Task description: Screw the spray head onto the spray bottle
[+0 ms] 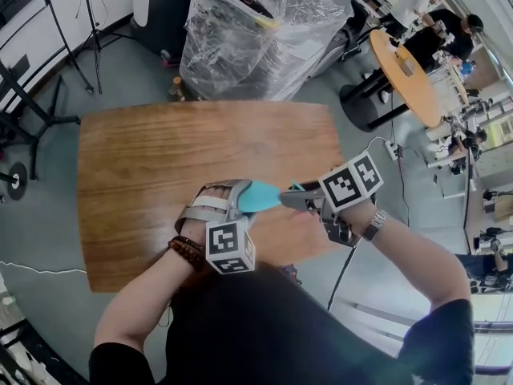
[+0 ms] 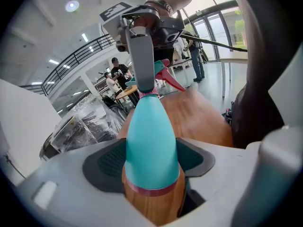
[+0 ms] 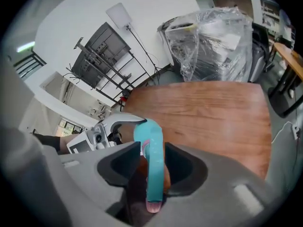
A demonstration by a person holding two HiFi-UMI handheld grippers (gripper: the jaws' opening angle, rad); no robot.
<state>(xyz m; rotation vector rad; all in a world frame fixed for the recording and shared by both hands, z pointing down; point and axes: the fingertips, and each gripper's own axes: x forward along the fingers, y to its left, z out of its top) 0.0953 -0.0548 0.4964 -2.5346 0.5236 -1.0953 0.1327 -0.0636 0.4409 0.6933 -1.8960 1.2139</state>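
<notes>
Looking down, I see the brown wooden table [image 1: 144,175] filling the middle of the floor, with a plastic-wrapped stack [image 1: 256,30] just beyond its far edge. Both my arms reach out over the near right part of the table and meet there above the wood.

My left hand-held gripper [image 1: 243,201] is clamped on the spray bottle [image 2: 150,141]. The dark pads press on both sides of the teal body, close above the pink band [image 2: 151,190] at its base. The bottle is off the table, lying nearly level, with its narrow neck pointing away from this gripper towards my other one.

My right hand-held gripper [image 1: 300,197] comes in from the opposite side and meets the bottle's neck. Its jaws stand fairly narrow, closed on the spray head [image 3: 154,174]: in the right gripper view the slim teal piece runs between the two pads, which lie against its sides, and a pink tip [image 3: 153,206] ends it nearest the camera. The head sits in line with the bottle's neck and touches it; I cannot tell how far it is threaded on.
</notes>
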